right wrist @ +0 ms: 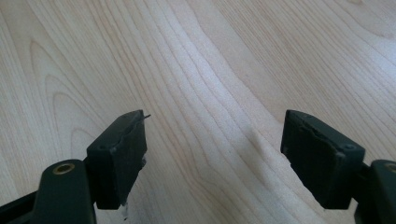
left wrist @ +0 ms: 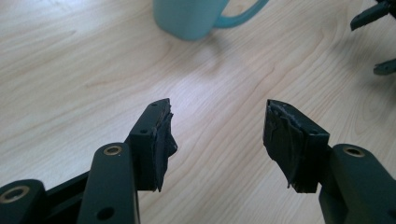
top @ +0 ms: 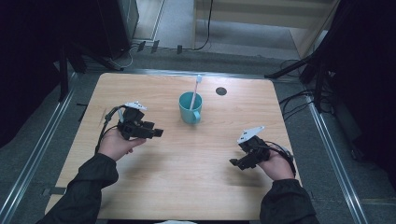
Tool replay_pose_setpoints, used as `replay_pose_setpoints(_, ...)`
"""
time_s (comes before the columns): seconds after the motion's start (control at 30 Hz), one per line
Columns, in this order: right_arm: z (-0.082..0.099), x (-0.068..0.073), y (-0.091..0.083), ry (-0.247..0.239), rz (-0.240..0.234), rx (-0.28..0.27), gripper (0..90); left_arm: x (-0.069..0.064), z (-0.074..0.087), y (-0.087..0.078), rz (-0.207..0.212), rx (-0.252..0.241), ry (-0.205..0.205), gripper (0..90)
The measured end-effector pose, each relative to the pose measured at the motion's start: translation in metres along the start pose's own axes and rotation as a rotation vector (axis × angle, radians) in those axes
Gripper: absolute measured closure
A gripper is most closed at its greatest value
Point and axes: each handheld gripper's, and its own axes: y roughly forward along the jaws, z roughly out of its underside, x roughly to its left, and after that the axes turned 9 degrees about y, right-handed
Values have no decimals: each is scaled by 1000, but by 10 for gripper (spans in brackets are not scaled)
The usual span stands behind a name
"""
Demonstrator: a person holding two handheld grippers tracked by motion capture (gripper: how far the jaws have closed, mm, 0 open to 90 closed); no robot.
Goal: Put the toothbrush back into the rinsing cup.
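A light wooden table (top: 187, 177) with rounded corners carries every item; a small dark round spot (top: 221, 91) lies on its surface near the far edge. A teal mug (top: 190, 107) stands upright on the far half of the table, near the middle of its width, with its handle turned toward the person. In the left gripper view the mug's base and handle appear at the top edge. A toothbrush (top: 195, 91) with a pale handle stands inside the mug, leaning toward the far side, its head above the rim.

The left gripper (top: 156, 133) is held above the table to the left of the mug and apart from it, pointing to the person's right. Its jaws stand wide apart with bare wood between them and nothing in their grasp. The right gripper (top: 236, 162) is held near the table's right edge, well apart from the mug, pointing to the person's left. Its jaws likewise stand wide apart over bare wood grain, holding nothing. Dark sleeves cover both forearms at the near edge.
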Motion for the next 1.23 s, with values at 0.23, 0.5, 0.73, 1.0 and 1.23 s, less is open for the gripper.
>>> replay_pose_setpoints(0.23, 0, -2, -1, 2, 2, -8, 229, -1, 14, -9, -20, 3, 10, 409)
replay_pose_setpoints(0.5, -1, 1, -1, -1, 8, -5, 227, 1, 33, -19, -48, -1, -13, 408)
replay_pose_setpoints(0.73, -3, 1, 0, -7, 9, -3, 222, 6, 41, -24, -73, 8, -27, 401)
replay_pose_setpoints(1.0, -5, 1, 3, 19, 1, -12, 202, 15, 47, -29, -125, 20, -57, 377)
replay_pose_setpoints(1.23, -3, 1, 3, -26, 8, 1, 210, 19, 47, -26, -121, 26, -59, 370)
